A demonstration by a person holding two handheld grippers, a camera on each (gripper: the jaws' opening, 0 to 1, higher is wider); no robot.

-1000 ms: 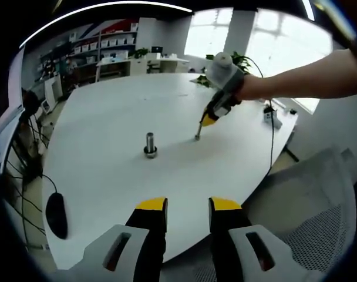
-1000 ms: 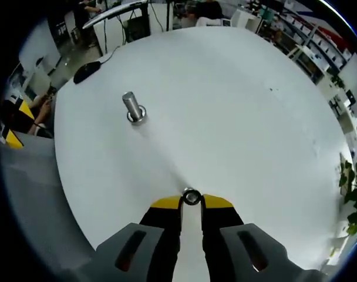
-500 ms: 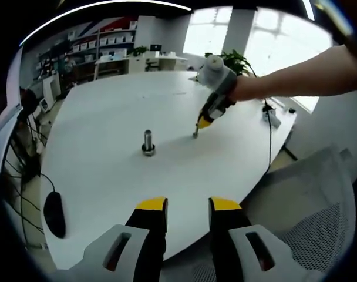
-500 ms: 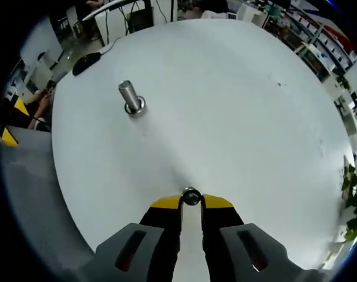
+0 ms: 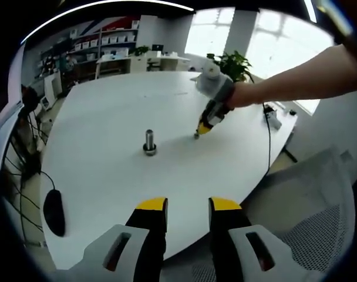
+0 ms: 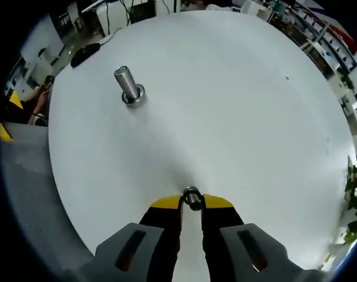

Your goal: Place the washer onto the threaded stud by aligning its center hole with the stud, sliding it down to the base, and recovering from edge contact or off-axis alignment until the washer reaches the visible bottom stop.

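Your right claw is pinched shut on the washer, which sits on edge between the yellow tips, low over the white worktop. The stud stands upright on its base ring, well apart from the washer, up and to the left in the right gripper view. In the left gripper view you see that same claw reaching in from the right, its tip down near the worktop, with the stud off to its left. Your left claw hangs back at the near edge, jaws parted with nothing between them.

Several things can trip you up from here. The washer is held by its rim in a thin pinch, so a knock on the worktop or on the top of the stud may twist it or pop it loose (and a small ring on a white surface rolls away fast). It also appears to stand on edge, not flat; bring it over the stud that way and the hole will not face the tip, so it will catch on the top edge or jam tilted on the threads. Level it before you lower. The stud seems to stand free on its base, so a sideways push may slide it or tip it over.
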